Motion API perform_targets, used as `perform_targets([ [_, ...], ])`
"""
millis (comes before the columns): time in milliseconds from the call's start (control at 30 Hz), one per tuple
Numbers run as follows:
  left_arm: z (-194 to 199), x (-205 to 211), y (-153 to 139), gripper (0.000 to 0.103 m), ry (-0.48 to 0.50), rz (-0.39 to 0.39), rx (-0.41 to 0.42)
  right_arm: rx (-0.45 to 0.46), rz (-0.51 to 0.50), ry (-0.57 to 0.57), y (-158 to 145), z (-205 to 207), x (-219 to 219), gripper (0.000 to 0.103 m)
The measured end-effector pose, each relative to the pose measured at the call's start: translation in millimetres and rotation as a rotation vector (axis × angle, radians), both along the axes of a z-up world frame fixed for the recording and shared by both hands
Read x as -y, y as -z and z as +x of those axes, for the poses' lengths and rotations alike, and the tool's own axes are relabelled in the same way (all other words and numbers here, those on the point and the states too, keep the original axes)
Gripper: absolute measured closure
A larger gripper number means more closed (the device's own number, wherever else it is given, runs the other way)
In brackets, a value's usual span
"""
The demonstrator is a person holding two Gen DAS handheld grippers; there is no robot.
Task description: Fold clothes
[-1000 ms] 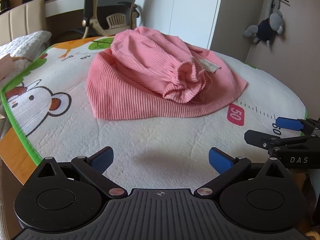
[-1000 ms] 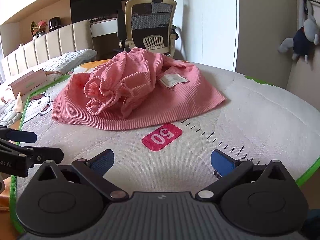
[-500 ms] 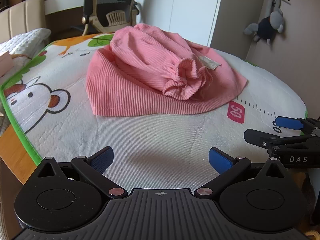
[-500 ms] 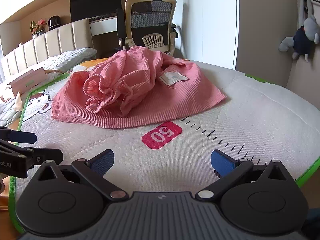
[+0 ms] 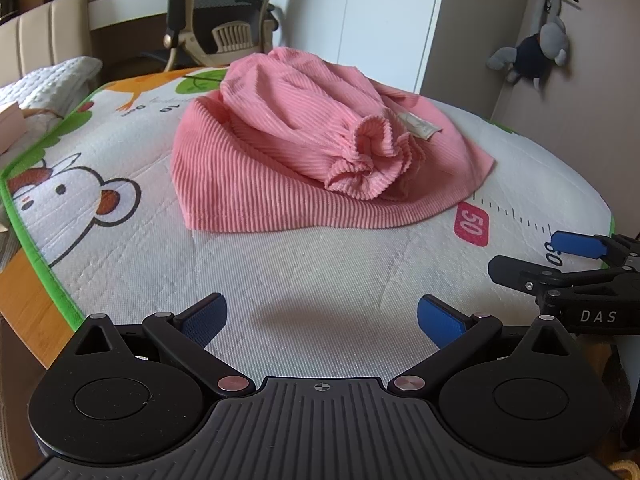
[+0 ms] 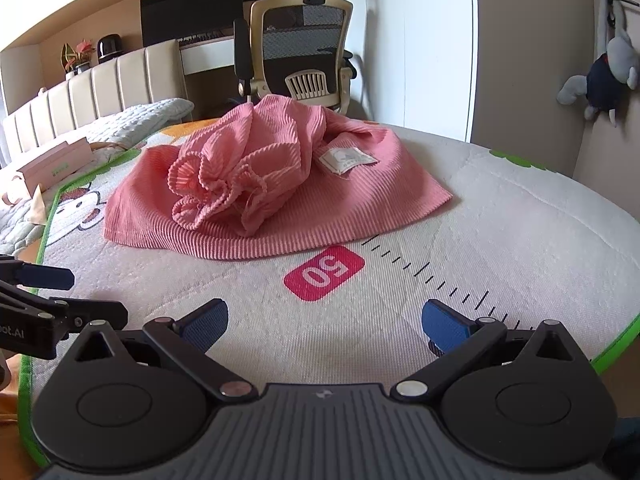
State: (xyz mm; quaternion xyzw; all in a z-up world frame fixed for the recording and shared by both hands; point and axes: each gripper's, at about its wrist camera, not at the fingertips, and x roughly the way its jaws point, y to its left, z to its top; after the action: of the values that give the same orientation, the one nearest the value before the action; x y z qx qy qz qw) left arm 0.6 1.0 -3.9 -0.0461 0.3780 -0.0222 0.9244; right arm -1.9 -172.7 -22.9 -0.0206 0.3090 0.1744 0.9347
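In the left wrist view, the left gripper hangs low over a bare stretch of the mat, its blue pads spread wide with nothing between them, which fits a tool that has not yet picked a place to bite. The pink garment lies ahead of it and slightly to its left, well apart from the fingertips, heaped on itself: a ribbed body spread flat on the mat with a gathered, frilled cuff piled on top and a white label showing beside the cuff. It sits bunched, not laid out, so it probably needs spreading before any fold. The right gripper shows at the right edge, level with the left one and also short of the cloth. In the right wrist view, the right gripper likewise hovers over bare mat with its pads wide apart and empty, just short of a red "50" mark printed on the mat. The garment lies ahead and a little to its left, its near hem closest to this tool, the label facing up. The left gripper appears at the left edge. Both tools held side by side, facing the heap, suggests a two-handed reach for the near hem.
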Motion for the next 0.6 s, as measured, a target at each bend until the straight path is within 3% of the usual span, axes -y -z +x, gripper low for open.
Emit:
perform_targets([
  [600, -3.2, 2.3, -5.9, 0.0, 0.003, 0.009, 0.04, 0.019, -0.002, 0.001, -4.2, 0.5, 1.8, 0.0],
])
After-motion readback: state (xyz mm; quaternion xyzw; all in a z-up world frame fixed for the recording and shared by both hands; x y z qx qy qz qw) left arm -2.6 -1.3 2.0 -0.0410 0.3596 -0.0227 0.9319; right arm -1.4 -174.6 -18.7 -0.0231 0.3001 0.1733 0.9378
